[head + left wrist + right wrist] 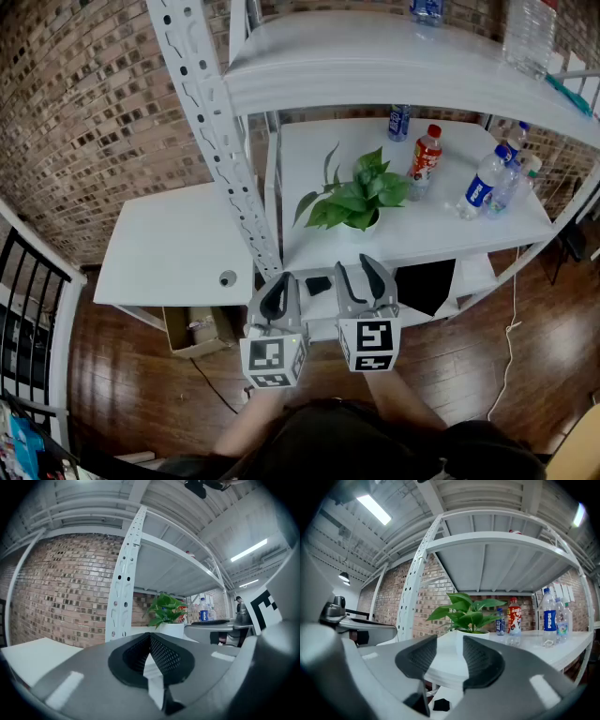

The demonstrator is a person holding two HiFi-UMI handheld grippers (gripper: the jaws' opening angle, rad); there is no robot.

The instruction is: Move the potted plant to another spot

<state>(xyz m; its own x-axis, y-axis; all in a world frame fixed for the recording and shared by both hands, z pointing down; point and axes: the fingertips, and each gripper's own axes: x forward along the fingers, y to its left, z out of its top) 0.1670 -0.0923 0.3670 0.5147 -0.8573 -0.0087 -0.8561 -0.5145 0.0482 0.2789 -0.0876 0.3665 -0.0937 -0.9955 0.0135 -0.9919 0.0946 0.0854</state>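
The potted plant (359,197) has broad green leaves and a white pot, and stands on the middle shelf board (309,159) near its front edge. Both grippers are held level in front of the shelf, short of the plant. My left gripper (278,286) is below and to the left of the plant, with its jaw tips together and nothing between them. My right gripper (354,266) is straight before the pot, jaws a little apart and empty. The plant (468,612) stands ahead between the jaws in the right gripper view. In the left gripper view the plant (165,610) lies ahead to the right.
A red bottle (425,155), a small blue bottle (398,122) and several clear water bottles (483,185) stand to the plant's right. A perforated white post (220,141) rises at its left. A lower white table (159,248) sits to the left, and an upper shelf (375,56) hangs overhead.
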